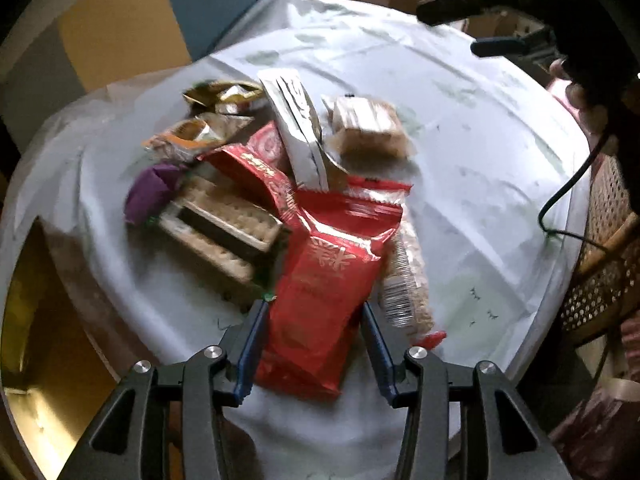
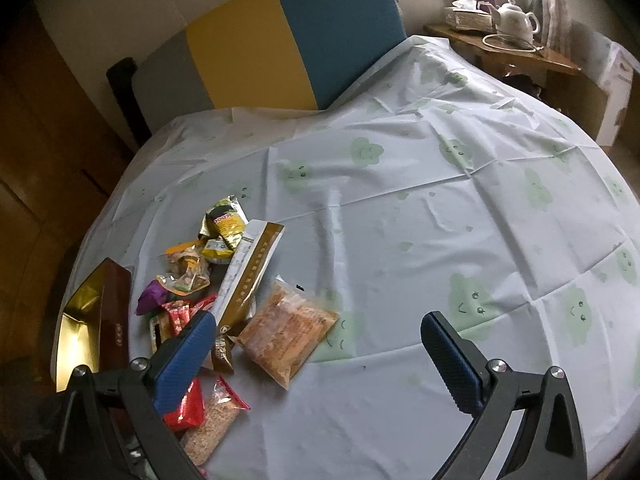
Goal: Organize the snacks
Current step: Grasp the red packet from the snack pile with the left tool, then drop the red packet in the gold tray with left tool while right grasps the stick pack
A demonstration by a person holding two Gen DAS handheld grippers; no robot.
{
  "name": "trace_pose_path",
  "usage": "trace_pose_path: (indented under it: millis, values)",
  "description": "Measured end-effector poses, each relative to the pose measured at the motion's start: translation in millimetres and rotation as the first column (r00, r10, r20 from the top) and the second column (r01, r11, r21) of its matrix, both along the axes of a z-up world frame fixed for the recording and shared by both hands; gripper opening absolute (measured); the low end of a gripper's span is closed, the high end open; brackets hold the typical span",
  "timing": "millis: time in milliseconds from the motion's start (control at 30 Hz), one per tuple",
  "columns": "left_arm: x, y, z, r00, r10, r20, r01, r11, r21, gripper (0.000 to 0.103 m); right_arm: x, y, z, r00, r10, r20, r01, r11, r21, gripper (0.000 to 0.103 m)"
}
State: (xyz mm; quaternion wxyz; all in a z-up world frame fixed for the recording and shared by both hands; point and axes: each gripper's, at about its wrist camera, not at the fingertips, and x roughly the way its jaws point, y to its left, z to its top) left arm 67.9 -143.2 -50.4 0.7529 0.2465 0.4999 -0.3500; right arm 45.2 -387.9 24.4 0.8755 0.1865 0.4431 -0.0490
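A pile of snacks lies on the white tablecloth (image 1: 460,152). In the left wrist view my left gripper (image 1: 316,312) stands with a blue pad on each side of a red snack bag (image 1: 320,292); whether the pads press it I cannot tell. Beyond lie cracker packs (image 1: 224,224), a purple wrapper (image 1: 150,190), a silver-white sachet (image 1: 300,128) and a clear pack of brown biscuits (image 1: 368,124). My right gripper (image 2: 320,334) is open and empty above the cloth (image 2: 400,220), right of the pile. The biscuit pack (image 2: 286,334) lies between its fingers.
A gold-lined dark red box (image 2: 96,320) sits at the table's left edge. A yellow and blue chair back (image 2: 288,40) stands behind the table. A side table with a white teapot (image 2: 516,20) is at the far right. A wicker chair (image 1: 600,272) stands at the right.
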Motion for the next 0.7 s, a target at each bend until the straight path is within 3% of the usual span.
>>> trace_pose_path:
  millis: [167,433,500,567,700]
  values:
    - [8.9,-6.0,-12.8,0.999,0.014,-0.047,-0.014,1.000,-0.010,0.050,2.2,0.5,-0.4,1.000,0.008,-0.006,-0.008,1.000,-0.005,0.103]
    - [-11.1,10.8,-15.9,0.995,0.095,-0.038,-0.100,0.987,-0.129,0.044,4.8,5.7,-3.8,1.000,0.015,-0.025,-0.017,0.999,-0.049,0.102]
    - [-20.3,18.2,-12.7,0.992,0.121,-0.043,-0.127,0.976,-0.175,0.044,5.4,6.9,-5.4,0.999,0.016,-0.033,-0.018,0.998,-0.060,0.097]
    - [-32.9,27.9,-7.1,0.988,0.145,-0.052,-0.153,0.961,-0.230,0.044,6.6,8.1,-8.0,0.999,0.020,-0.045,-0.023,0.998,-0.055,0.084]
    - [-41.3,41.4,6.3,0.984,0.171,-0.058,-0.181,0.938,-0.297,0.044,8.7,16.4,-14.4,0.997,0.043,-0.071,-0.047,0.998,-0.052,0.075]
